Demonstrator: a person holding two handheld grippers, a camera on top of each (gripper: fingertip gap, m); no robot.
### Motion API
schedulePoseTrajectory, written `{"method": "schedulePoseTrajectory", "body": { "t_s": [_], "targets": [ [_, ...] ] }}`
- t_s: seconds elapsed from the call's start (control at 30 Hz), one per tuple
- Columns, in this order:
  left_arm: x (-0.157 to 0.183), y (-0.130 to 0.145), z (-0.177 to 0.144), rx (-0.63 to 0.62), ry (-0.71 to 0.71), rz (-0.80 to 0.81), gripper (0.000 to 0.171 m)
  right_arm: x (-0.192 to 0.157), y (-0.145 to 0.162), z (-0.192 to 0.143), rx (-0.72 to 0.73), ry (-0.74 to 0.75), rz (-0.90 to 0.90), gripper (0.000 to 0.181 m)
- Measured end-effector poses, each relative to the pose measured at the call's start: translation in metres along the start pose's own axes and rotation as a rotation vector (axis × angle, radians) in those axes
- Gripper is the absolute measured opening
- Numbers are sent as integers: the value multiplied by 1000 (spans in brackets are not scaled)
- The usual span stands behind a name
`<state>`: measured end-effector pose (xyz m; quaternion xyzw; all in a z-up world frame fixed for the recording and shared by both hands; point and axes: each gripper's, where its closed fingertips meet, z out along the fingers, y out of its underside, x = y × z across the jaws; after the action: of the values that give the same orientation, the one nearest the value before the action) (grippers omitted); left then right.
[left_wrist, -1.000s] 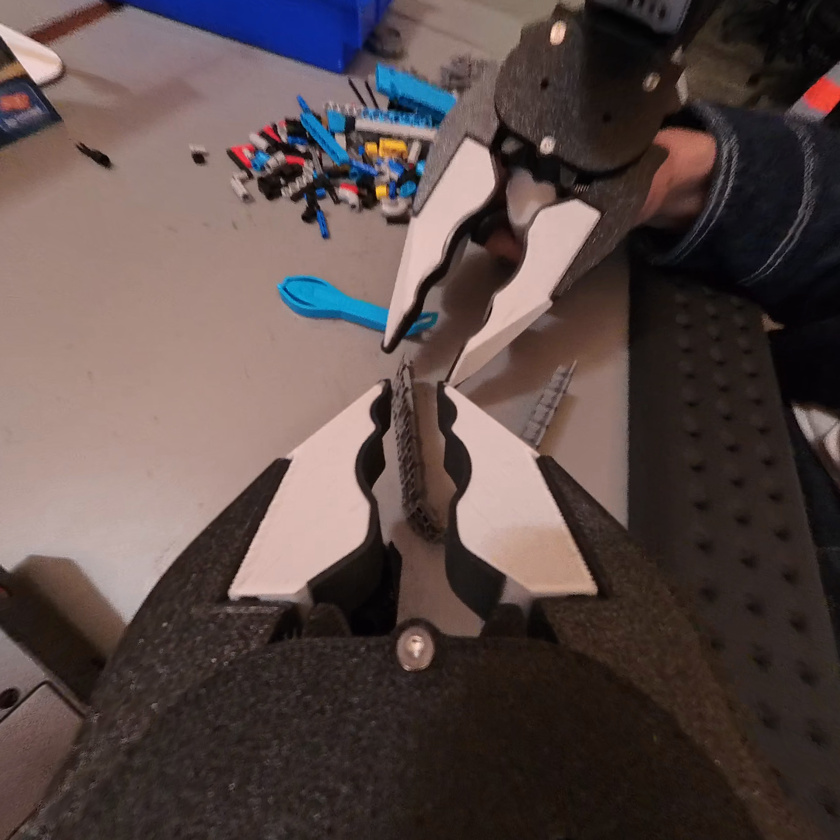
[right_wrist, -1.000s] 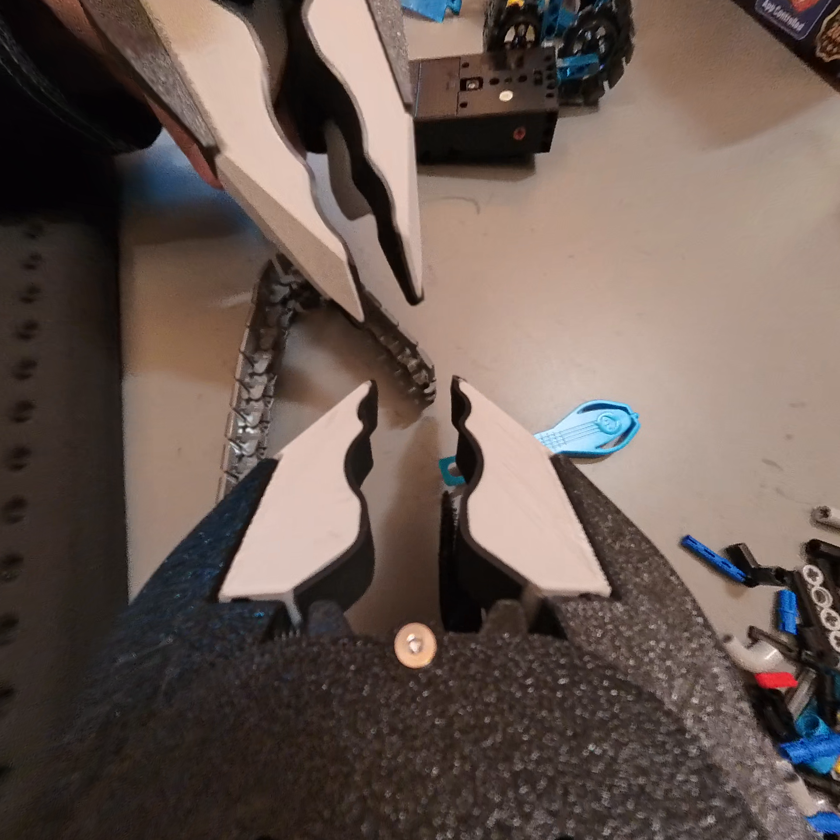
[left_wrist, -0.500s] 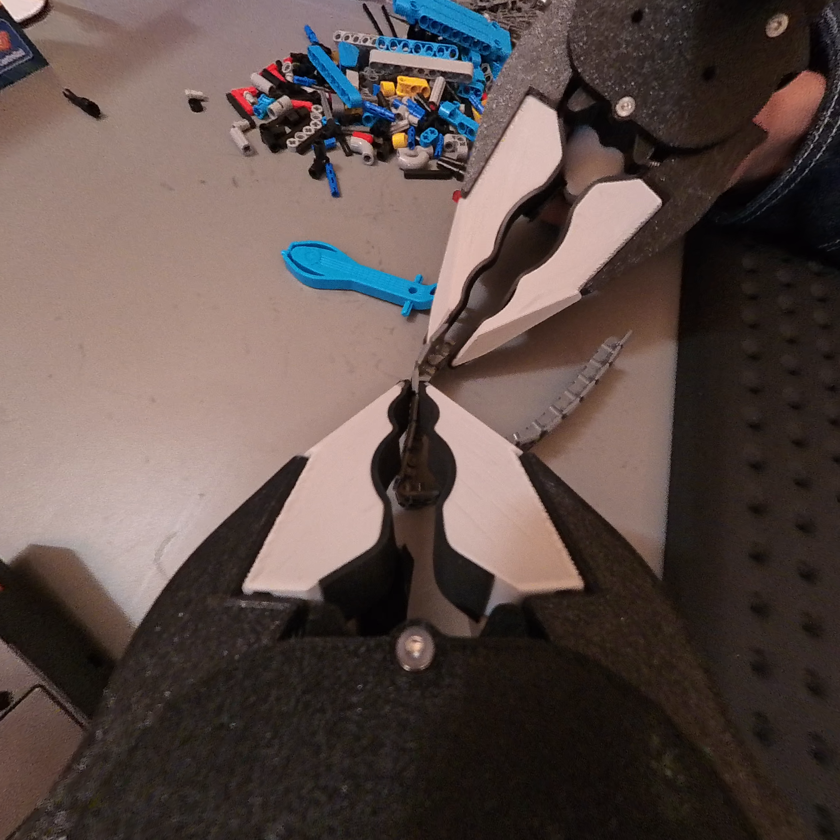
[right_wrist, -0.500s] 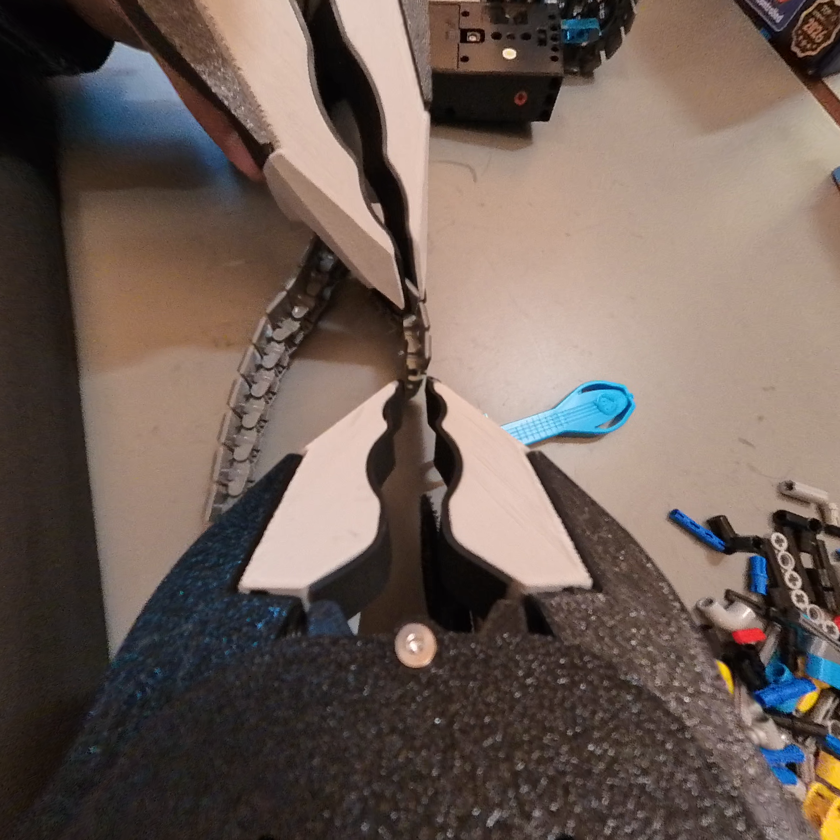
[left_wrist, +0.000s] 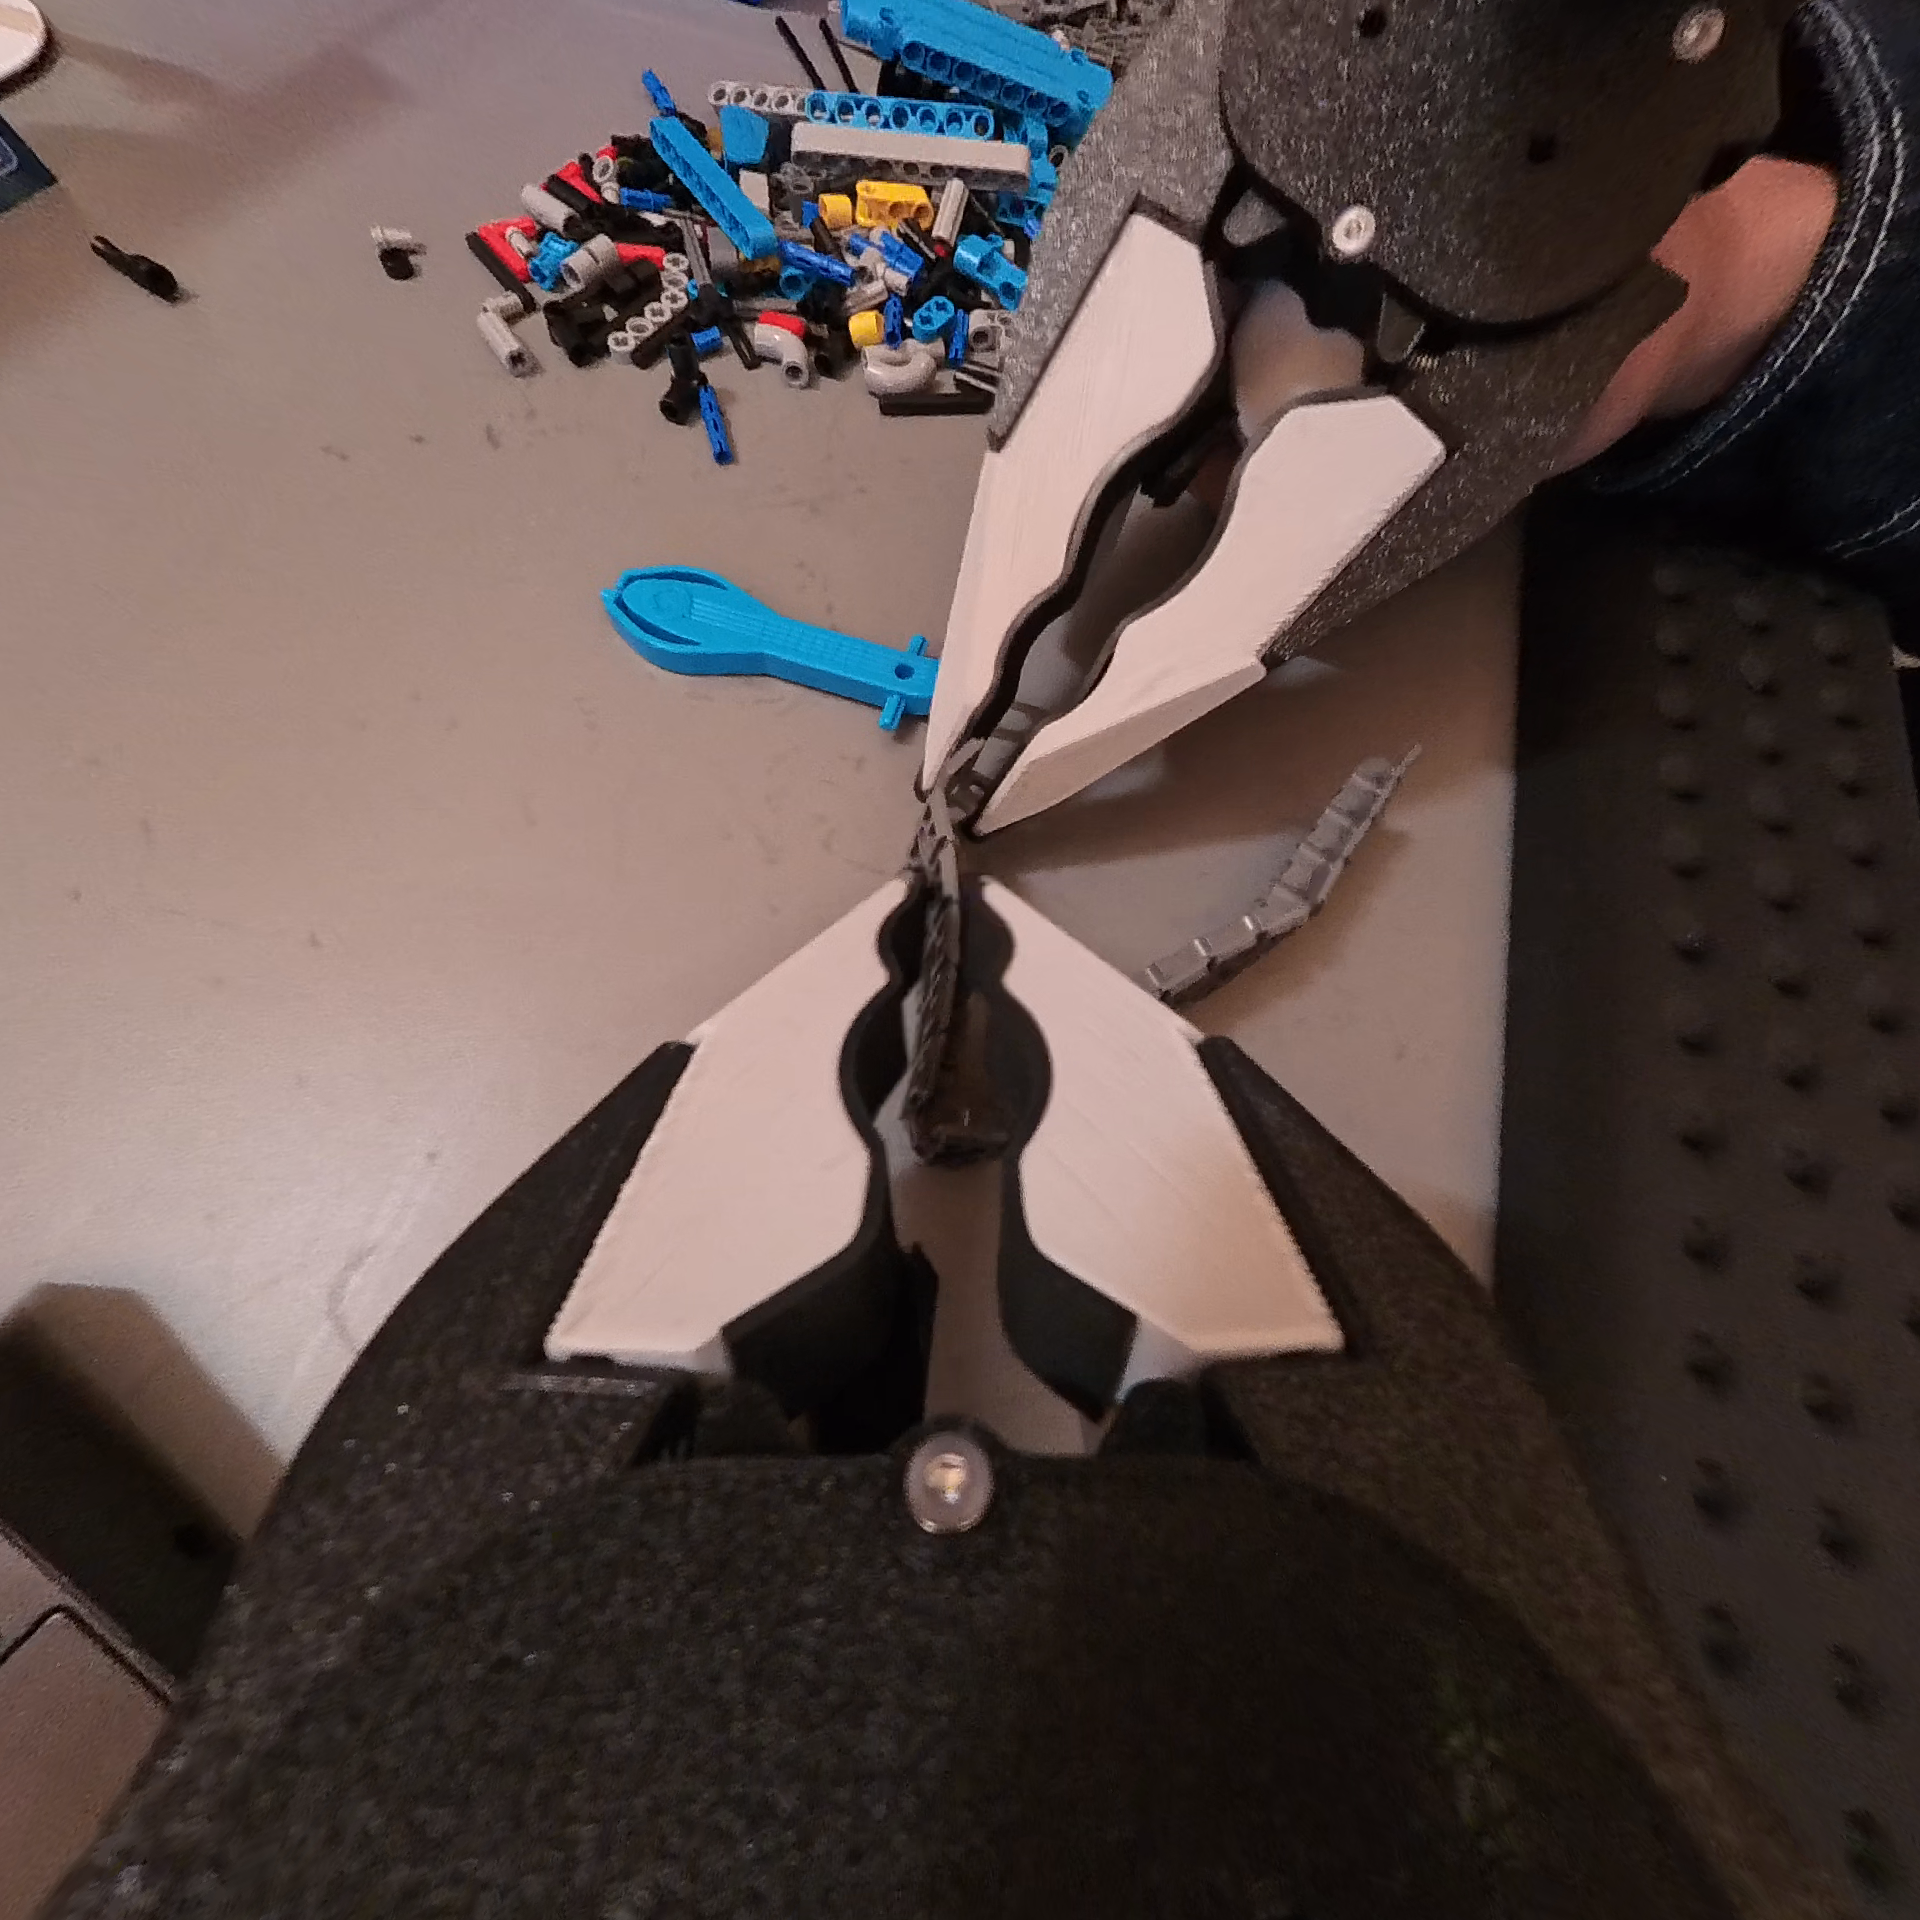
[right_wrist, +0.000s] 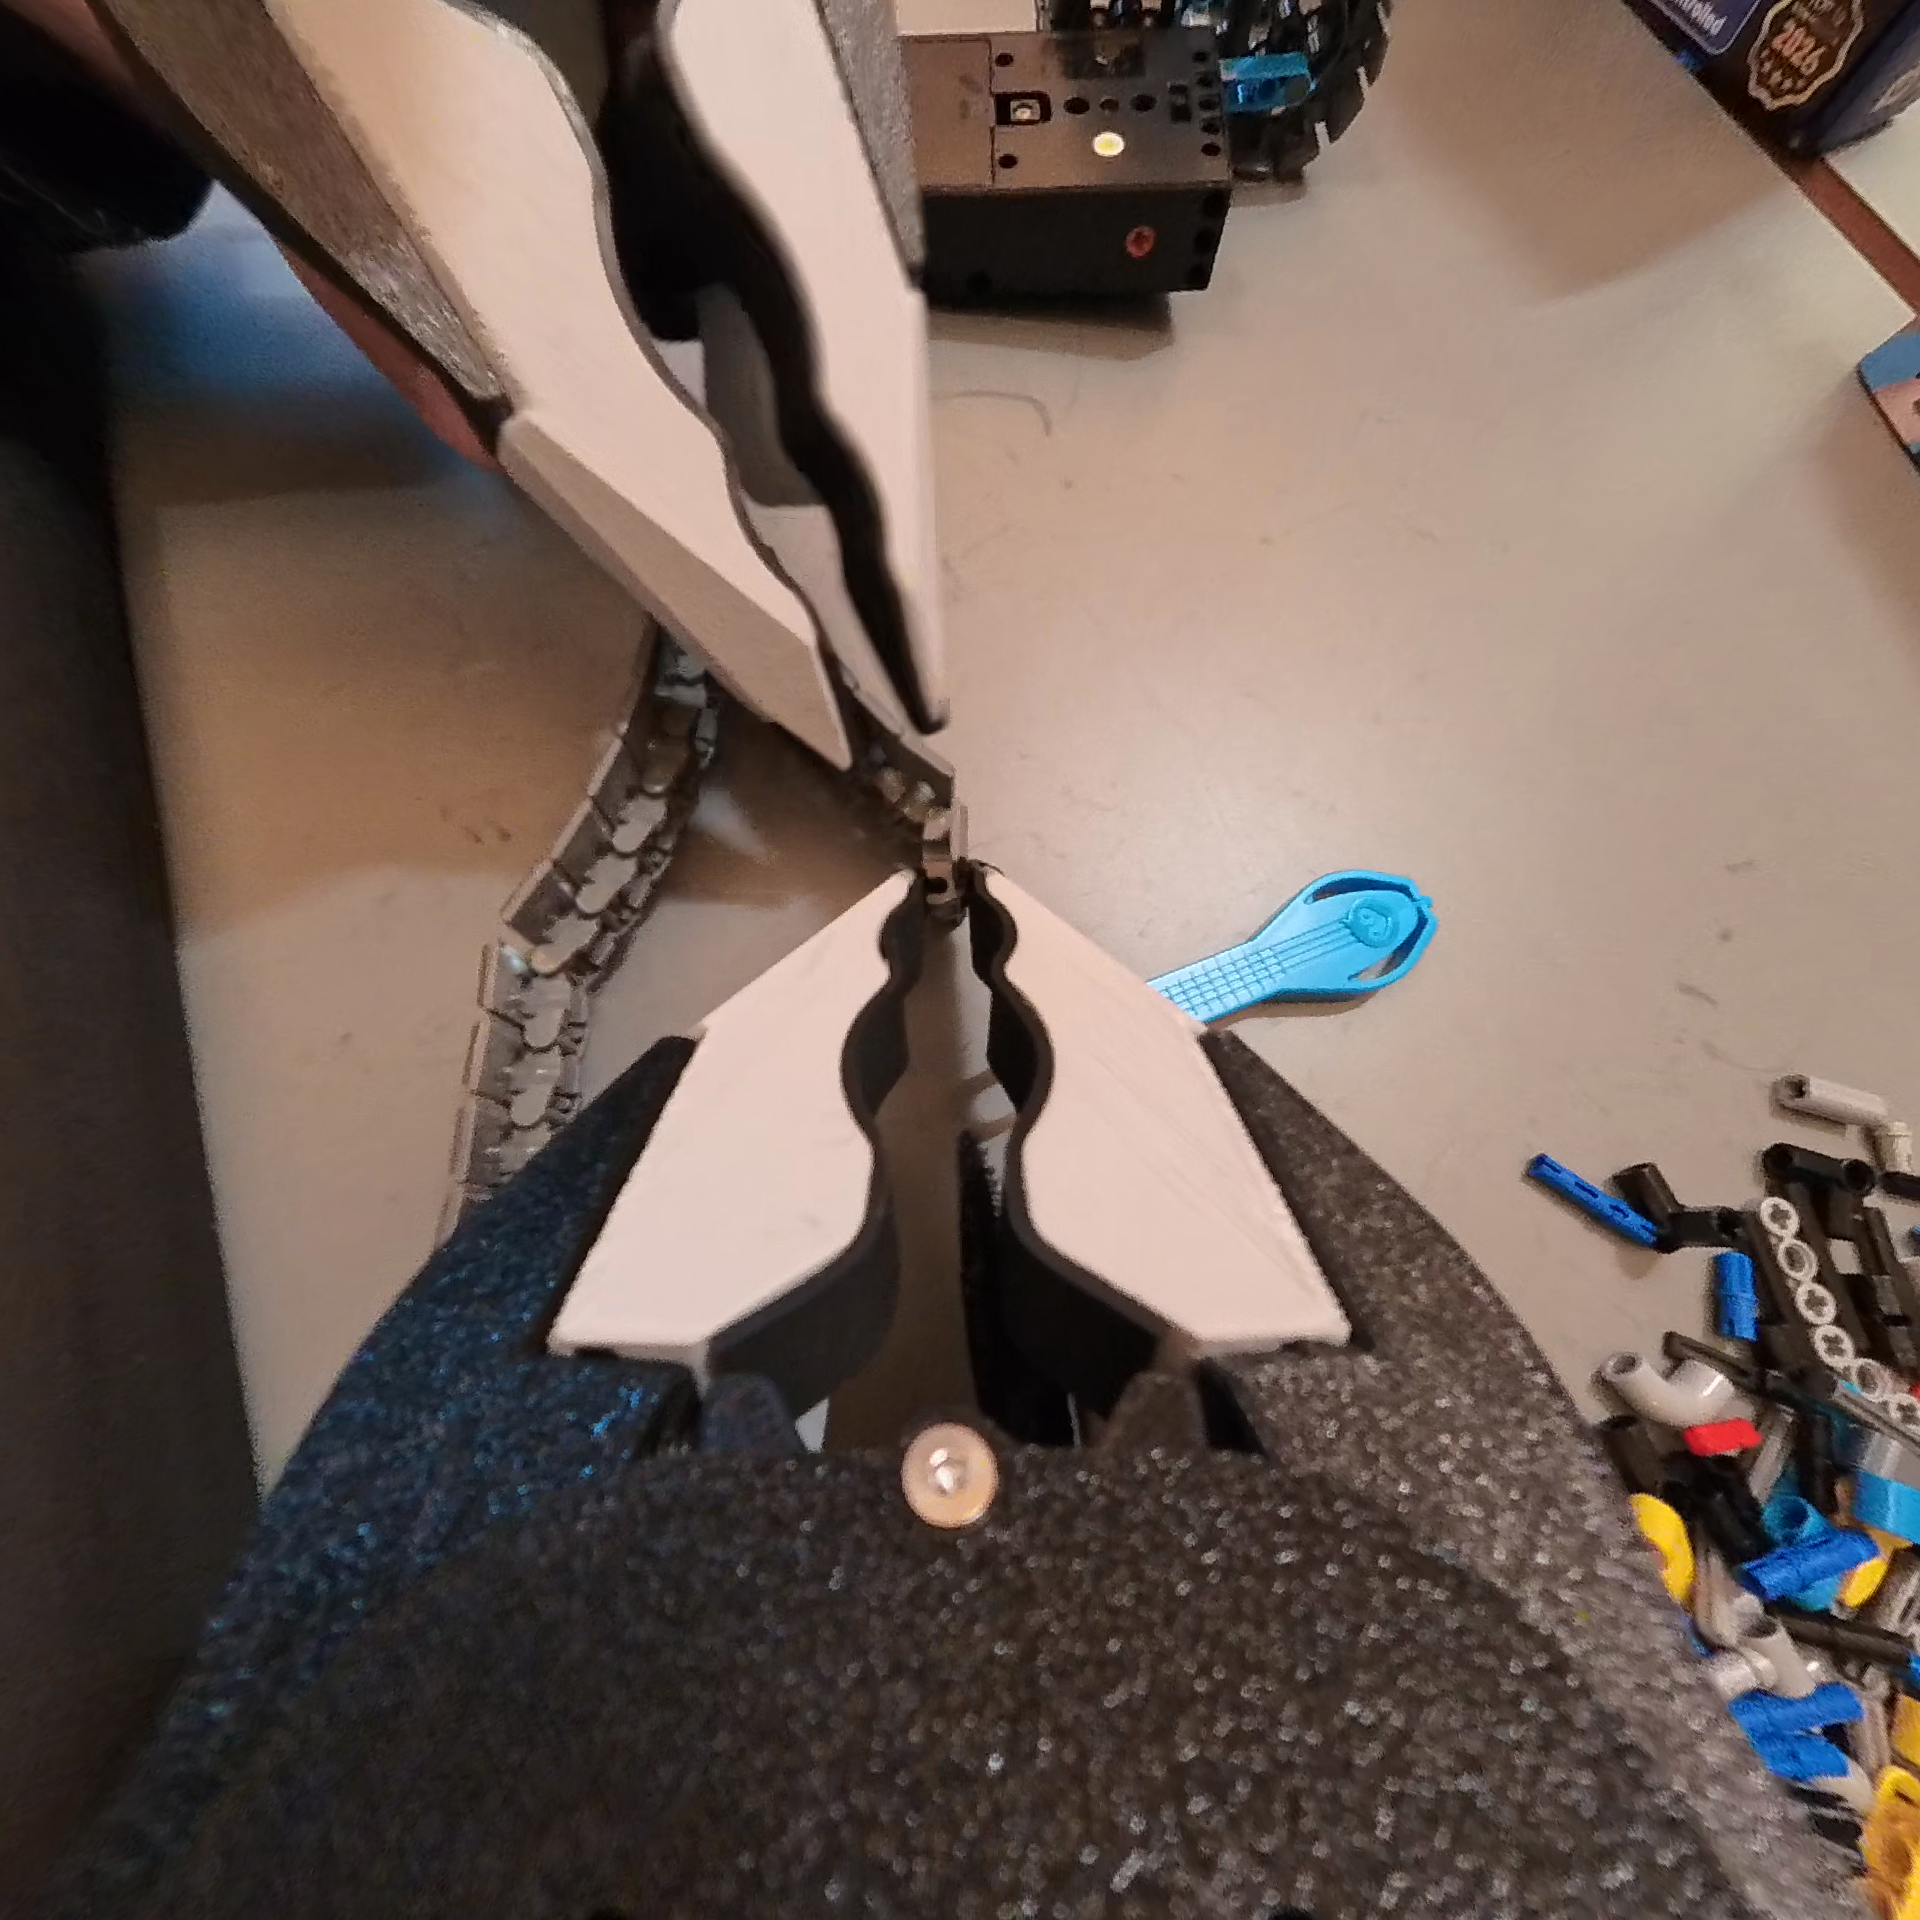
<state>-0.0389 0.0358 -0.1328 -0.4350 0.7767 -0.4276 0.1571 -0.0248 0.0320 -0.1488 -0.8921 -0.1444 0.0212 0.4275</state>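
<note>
A grey linked track chain (left_wrist: 1280, 896) lies in a curve on the tabletop near a dark mat. One end of it (left_wrist: 938, 1013) runs up between the fingers of my left gripper (left_wrist: 940, 883), which is shut on it. My right gripper (left_wrist: 951, 816) comes in from the upper right, tip to tip with the left, and is shut on the same stretch of chain. In the right wrist view my right gripper (right_wrist: 945, 883) pinches the chain (right_wrist: 928, 805) at its tips. The left gripper (right_wrist: 899, 732) clamps it just beyond, and the rest of the chain (right_wrist: 582, 935) curls off to the left.
A blue guitar-shaped piece (left_wrist: 748, 634) (right_wrist: 1309, 945) lies beside the grippers. A pile of small blue, black, grey, red and yellow building parts (left_wrist: 779, 229) (right_wrist: 1787, 1403) lies farther off. A black block (right_wrist: 1070, 156) stands behind. A dark perforated mat (left_wrist: 1714, 1039) borders the table. Both grippers' tips are close together, under 4 cm apart.
Both grippers were open around the chain a second ago. They have closed on it, tip to tip, and have lifted that stretch slightly off the table.
</note>
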Motion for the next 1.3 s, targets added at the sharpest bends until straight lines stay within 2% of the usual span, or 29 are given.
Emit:
{"method": "schedulePoseTrajectory", "body": {
  "t_s": [0.07,0.13,0.27,0.73,0.93,1.03,1.13,1.2,1.3],
  "targets": [
    [-1,-5,0,23,4,-16,26,-3,0,0,1,-9,-17,5],
    [4,-5,2,20,41,-23,17,-2,-1,1,-2,-9,-11,5],
    [-4,-3,5,12,2,-36,1,-1,-2,0,5,-3,0,7],
    [-4,-7,9,21,-44,-34,1,-3,0,-5,15,-3,60,8],
    [-6,-8,11,21,-65,-43,1,6,-14,-16,111,19,186,12],
    [-4,-9,13,19,-81,-26,1,6,-8,-11,75,16,221,1],
    [-5,-9,15,17,-92,-24,3,6,-9,-9,80,11,280,1],
    [-6,-10,16,24,-88,-42,2,7,-9,-9,72,35,287,1],
    [-10,-11,16,52,-60,-160,0,9,-9,-8,42,126,246,0]
  ]
}}
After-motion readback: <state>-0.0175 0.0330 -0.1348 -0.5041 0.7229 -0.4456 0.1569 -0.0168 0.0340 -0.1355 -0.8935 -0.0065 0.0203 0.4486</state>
